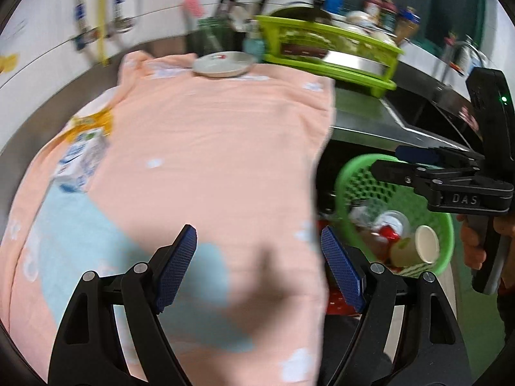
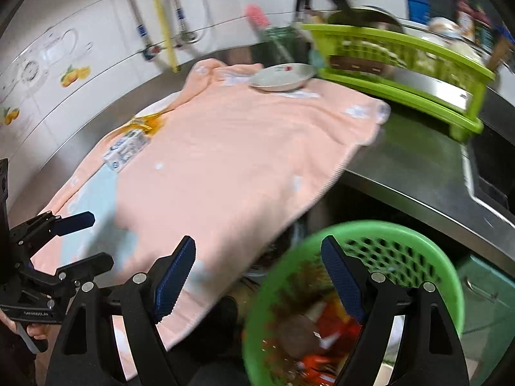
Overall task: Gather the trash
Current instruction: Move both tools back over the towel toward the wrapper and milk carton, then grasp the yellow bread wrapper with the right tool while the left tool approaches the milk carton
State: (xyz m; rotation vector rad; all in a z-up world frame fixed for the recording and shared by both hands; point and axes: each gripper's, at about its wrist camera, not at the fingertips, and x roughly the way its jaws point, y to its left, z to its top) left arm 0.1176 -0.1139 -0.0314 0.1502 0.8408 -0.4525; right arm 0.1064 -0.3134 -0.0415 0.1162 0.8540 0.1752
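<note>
A green trash basket (image 1: 445, 234) stands below the counter's edge, holding paper cups (image 1: 426, 244), wrappers and other trash; it also shows in the right wrist view (image 2: 450, 276). A blue-and-white carton (image 1: 82, 160) and a yellow wrapper (image 1: 93, 122) lie on the pink towel (image 1: 209, 148) at the left; the carton (image 2: 127, 149) and wrapper (image 2: 146, 124) also show in the right wrist view. My left gripper (image 1: 259, 267) is open and empty above the towel's near edge. My right gripper (image 2: 257, 271) is open and empty, over the basket's rim.
A metal plate (image 1: 222, 62) sits at the towel's far end. A green dish rack (image 1: 328, 51) with dishes stands at the back right on the steel counter (image 2: 415, 167). A sink (image 2: 492, 167) lies at the right. Tiled wall with pipes behind.
</note>
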